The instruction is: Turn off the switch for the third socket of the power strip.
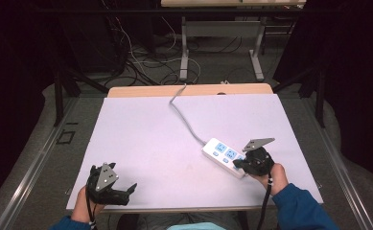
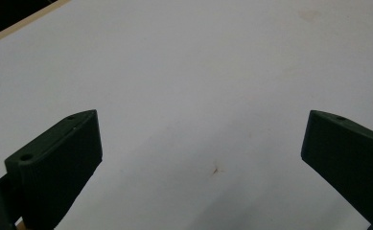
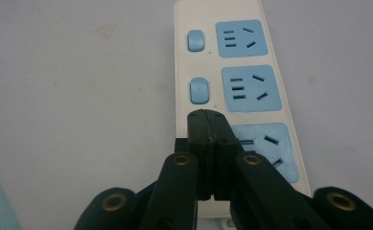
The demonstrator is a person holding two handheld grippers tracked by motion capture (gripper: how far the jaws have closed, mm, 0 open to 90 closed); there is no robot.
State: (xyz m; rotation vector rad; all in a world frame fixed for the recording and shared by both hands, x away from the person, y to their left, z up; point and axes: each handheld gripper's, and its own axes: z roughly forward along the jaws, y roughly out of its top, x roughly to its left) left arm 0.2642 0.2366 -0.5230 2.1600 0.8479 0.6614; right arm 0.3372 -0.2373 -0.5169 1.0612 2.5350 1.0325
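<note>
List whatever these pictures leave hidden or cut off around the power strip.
- Right gripper view: the shut right tongs cover the power strip's third switch, so whether they press it is unclear.
- High view: the right tongs hide the strip's near end.
- High view: the cord drops behind the table's far edge; its plug is hidden.

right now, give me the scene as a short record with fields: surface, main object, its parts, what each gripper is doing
surface: white sheet over a wooden table
main object: white plastic power strip lying flat at the right side, grey cable trailing off the far edge
parts: three blue sockets, each with a blue rocker switch beside it; two switches can be seen
right gripper: jaws shut together, tips over the near end of the strip, where the third switch would sit; contact cannot be told
left gripper: jaws wide open, nothing between them, near the table's front left edge
</note>
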